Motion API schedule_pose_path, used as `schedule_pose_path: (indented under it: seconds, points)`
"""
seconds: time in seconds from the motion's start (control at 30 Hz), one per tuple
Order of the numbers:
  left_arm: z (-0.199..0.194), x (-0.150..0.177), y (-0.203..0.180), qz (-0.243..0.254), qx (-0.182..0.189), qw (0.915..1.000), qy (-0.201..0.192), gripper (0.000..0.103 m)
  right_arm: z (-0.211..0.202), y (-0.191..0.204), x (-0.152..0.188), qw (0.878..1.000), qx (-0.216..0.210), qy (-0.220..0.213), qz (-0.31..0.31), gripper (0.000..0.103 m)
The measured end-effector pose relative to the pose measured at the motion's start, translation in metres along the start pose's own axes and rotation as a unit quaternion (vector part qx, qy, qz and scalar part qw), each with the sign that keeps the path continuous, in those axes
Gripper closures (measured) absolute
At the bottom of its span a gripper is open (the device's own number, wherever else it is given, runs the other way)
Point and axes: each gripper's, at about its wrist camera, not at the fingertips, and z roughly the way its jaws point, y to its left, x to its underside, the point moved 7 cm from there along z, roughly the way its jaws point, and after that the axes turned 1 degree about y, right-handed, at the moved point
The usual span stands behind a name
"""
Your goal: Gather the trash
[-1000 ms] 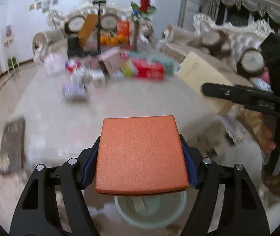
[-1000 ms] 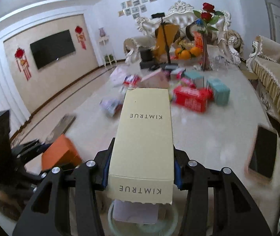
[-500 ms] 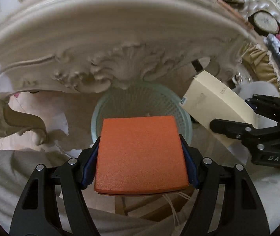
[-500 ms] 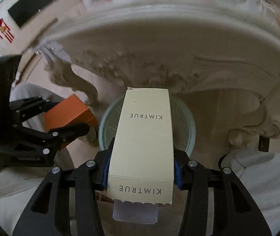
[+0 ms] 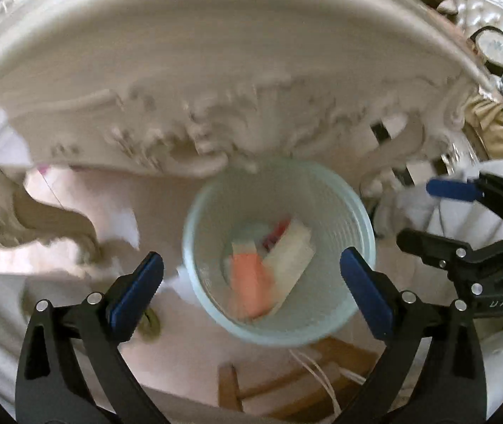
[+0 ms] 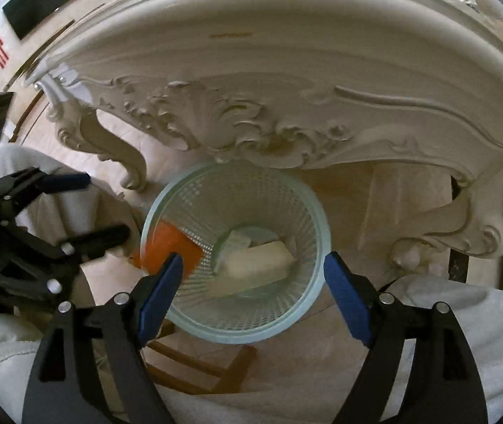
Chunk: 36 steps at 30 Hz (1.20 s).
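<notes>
A pale green mesh bin (image 5: 325, 198) (image 6: 237, 198) stands on the floor under the table's edge. An orange box (image 5: 251, 282) and a cream box (image 5: 292, 258) lie inside it. In the right wrist view the orange box (image 6: 170, 243) is blurred at the bin's left wall and the cream box (image 6: 262, 265) rests on the bottom. My left gripper (image 5: 251, 263) hangs over the bin, its jaws opening with nothing between them. My right gripper (image 6: 255, 265) does the same. Each gripper also shows in the other's view: the right gripper (image 5: 414, 212) and the left gripper (image 6: 108, 205).
The carved cream table apron (image 6: 251, 123) overhangs the bin's far side, with curved legs (image 6: 110, 148) at left and right. A wooden frame (image 6: 194, 364) lies on the floor below the bin. A person's grey clothing (image 6: 445, 318) fills the near corners.
Both grippers came down from above the tabletop to just over the bin. Their jaws spread and let go of the orange box and the cream box, which now lie in the bin.
</notes>
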Motion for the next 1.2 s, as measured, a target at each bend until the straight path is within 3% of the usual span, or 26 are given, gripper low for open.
schedule_pose_path:
  seconds: [0.2,0.3,0.47,0.57,0.67,0.8,0.97,1.13,1.2]
  points:
    - [-0.023,-0.006,0.007,-0.027,0.016,0.9993,-0.021,0.006,-0.026,-0.004,-0.005,1.000,0.000,-0.029,0.011,0.025]
    - [-0.050,-0.013,0.011,-0.033,0.022,0.9981,-0.046,0.006,-0.059,-0.005,-0.019,0.996,-0.020,-0.080,0.016,0.025]
    - [-0.118,-0.044,0.026,-0.037,0.019,0.9913,-0.125,0.006,-0.109,-0.020,-0.062,0.986,-0.010,-0.166,-0.012,0.025]
    - [-0.147,-0.075,0.041,-0.028,-0.001,0.9858,-0.166,0.006,-0.125,-0.036,-0.096,0.978,0.015,-0.208,-0.032,0.025]
    - [-0.155,-0.112,0.061,-0.022,-0.049,0.9808,-0.187,0.006,-0.128,-0.051,-0.130,0.972,0.020,-0.231,-0.049,0.025]
    - [-0.144,-0.161,0.086,-0.058,-0.095,0.9773,-0.180,0.006,-0.119,-0.076,-0.182,0.971,0.017,-0.231,-0.063,0.025]
    - [-0.122,-0.205,0.105,-0.090,-0.126,0.9740,-0.165,0.006,-0.102,-0.092,-0.245,0.970,0.023,-0.222,-0.094,0.025]
    - [-0.098,-0.234,0.120,-0.087,-0.162,0.9727,-0.142,0.006,-0.081,-0.095,-0.280,0.972,0.026,-0.196,-0.130,0.025]
    - [-0.090,-0.241,0.126,-0.096,-0.160,0.9735,-0.133,0.006,-0.068,-0.098,-0.292,0.972,0.030,-0.182,-0.149,0.025]
